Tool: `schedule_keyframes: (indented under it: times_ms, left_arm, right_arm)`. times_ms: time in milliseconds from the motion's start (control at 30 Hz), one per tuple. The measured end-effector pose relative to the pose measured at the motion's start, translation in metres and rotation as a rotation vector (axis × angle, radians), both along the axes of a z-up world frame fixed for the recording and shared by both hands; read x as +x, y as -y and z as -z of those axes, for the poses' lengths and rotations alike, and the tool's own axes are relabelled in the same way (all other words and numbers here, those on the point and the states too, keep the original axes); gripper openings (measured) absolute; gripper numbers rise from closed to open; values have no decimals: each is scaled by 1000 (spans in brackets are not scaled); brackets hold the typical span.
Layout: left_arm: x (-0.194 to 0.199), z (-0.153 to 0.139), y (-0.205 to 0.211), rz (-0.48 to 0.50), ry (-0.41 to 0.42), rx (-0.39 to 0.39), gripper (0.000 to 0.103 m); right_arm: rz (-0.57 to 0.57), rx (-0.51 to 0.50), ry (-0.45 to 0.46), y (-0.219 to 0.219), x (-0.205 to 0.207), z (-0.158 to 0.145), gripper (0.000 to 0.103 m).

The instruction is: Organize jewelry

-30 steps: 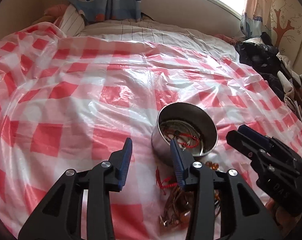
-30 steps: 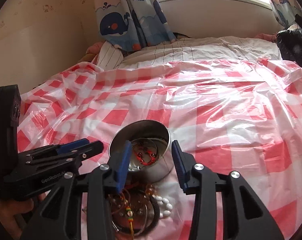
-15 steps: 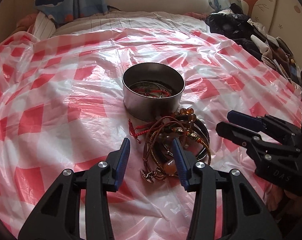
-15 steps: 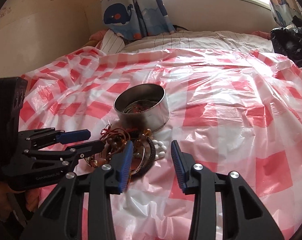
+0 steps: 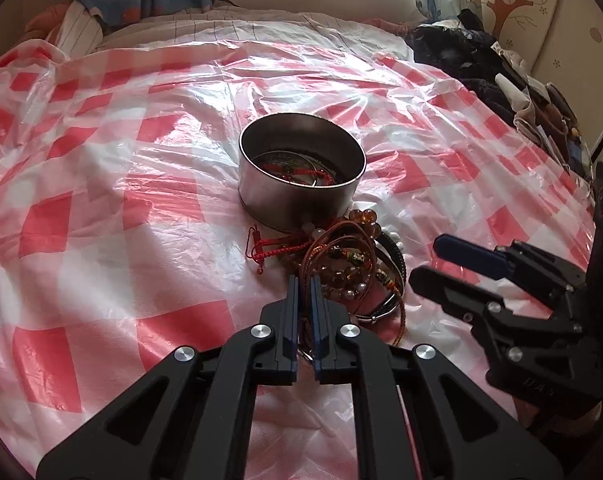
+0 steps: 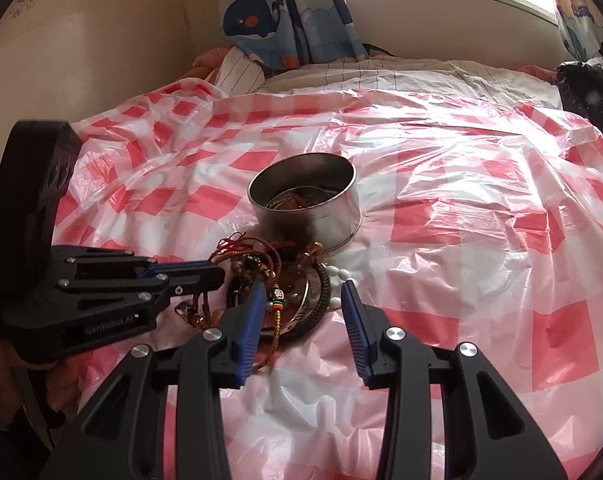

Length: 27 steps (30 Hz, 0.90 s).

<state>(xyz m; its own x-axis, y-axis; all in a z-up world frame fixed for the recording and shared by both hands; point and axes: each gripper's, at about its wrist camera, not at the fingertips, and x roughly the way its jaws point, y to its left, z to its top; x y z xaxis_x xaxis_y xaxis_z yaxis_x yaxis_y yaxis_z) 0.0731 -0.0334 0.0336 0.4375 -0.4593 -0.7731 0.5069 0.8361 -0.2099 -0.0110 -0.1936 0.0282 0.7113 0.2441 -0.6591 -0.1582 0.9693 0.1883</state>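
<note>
Pick step: left gripper [image 5: 305,280] jaws closed on a brown cord in jewelry pile [image 5: 349,264] beside tin [image 5: 301,184] on bed. Right gripper [image 6: 301,300] jaws open, empty. Next: lift clear, drop into tin.

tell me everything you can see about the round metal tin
The metal tin is a round, shallow, straight-walled container of dull silvery metal, with no lid on it. It stands upright on the red-and-white checked plastic sheet. Inside lie a red cord and thin metal bangles. The jewelry pile lies against the foot of its near wall. Neither gripper touches it.
</note>
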Motion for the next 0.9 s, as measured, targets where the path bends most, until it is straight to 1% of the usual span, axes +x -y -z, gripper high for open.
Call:
schedule_keyframes:
  times_ms: [67, 167, 267, 333, 433, 467, 500, 533, 567, 600, 800, 900]
  left_arm:
    - [1, -6, -5, -9, 6, -14, 5]
    - [3, -8, -8, -14, 3, -11, 5]
    - [6, 0, -7, -16, -24, 26, 5]
    - [8, 5, -8, -17, -43, 31, 5]
    - [9, 7, -10, -20, -48, 36, 5]
    - [9, 7, -10, -21, -48, 37, 5]
    - [9, 6, -10, -23, -47, 36, 5]
    - [10, 5, -11, -24, -48, 32, 5]
    - [11, 5, -13, -29, -49, 26, 5]
    - [12, 3, -15, -35, -47, 21, 5]
    - [16, -3, -25, -52, -56, -23, 6]
    - [18, -3, -28, -40, -99, -96, 7]
  right_arm:
    - [-18, -13, -7, -6, 2, 3, 40]
    - [-38, -16, 2, -11, 3, 4, 40]
    - [-71, -24, 16, -19, 3, 2, 40]
    - [-98, -32, 11, -25, 5, 3, 40]
    - [-135, -58, -6, -35, 9, 7, 39]
    - [-146, -63, -16, -38, 10, 9, 35]
    - [-153, -69, -40, -40, 12, 13, 24]
    - [-151, -70, -60, -40, 14, 16, 17]
    - [-148, -66, -71, -39, 15, 18, 8]
    - [-144, -54, -73, -37, 15, 18, 7]
    - [-107, -19, -35, -26, 10, 11, 6]
    - [-47, -30, -17, -15, 11, 6, 6]
